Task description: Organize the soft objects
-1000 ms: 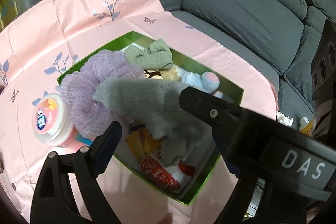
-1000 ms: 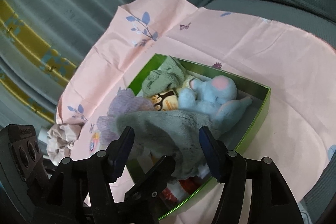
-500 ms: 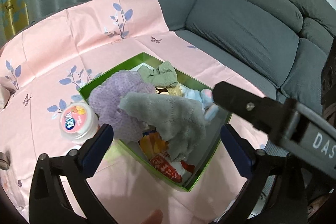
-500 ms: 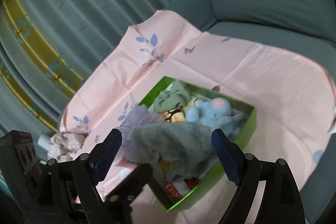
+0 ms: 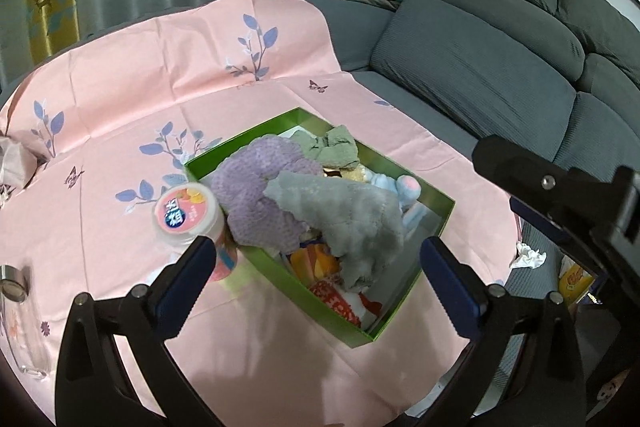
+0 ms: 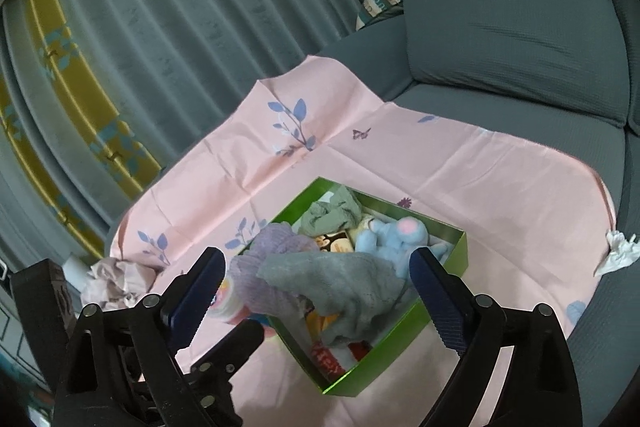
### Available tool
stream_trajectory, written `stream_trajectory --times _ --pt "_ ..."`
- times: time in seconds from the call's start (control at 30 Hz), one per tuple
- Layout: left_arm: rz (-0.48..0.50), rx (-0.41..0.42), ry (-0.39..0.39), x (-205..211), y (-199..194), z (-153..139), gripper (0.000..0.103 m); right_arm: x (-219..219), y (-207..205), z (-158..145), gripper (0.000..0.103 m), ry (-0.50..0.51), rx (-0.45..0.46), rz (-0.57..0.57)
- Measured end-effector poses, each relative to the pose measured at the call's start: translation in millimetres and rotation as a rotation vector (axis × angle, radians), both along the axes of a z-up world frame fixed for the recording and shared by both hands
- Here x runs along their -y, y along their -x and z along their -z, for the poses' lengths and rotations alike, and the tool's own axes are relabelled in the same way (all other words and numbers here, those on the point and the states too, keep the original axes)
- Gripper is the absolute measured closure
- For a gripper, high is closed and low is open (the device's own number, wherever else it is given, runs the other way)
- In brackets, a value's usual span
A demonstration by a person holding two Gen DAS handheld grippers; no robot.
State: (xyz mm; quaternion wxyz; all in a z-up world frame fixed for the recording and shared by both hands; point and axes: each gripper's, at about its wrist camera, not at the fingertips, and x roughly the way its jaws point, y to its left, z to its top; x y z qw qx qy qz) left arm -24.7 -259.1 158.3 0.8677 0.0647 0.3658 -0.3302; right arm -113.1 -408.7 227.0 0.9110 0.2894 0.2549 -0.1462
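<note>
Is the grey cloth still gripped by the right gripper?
No, the grey cloth lies draped over the things in the green box, clear of the right gripper, whose jaws are opening with nothing between them.

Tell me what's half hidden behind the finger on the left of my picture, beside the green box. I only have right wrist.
Observer: A round tub with a pink-and-white lid, standing on the pink cloth right beside the green box.
Operator: Anything else out that side?
Observer: A clear glass container with a metal top, at the left edge of the left wrist view.
Operator: Left gripper holding anything?
Observer: No. The left gripper is open and empty; the grey towel lies loose in the box.
</note>
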Motion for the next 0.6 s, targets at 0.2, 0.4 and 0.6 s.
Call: stream_trajectory --times 0.2,0.4,0.6 --pt "-0.009 -0.015 0.011 -7 2 0 0.001 0 -7 5 0.009 0.005 -0.057 0.022" --pt "-0.024 -0.018 0.011 -11 3 -1 0.001 0 -9 9 0.009 0.004 -0.086 0.033" --pt "-0.02 -0.019 0.012 -12 5 -2 0.001 0 -10 11 0.009 0.014 -0.114 0.047"
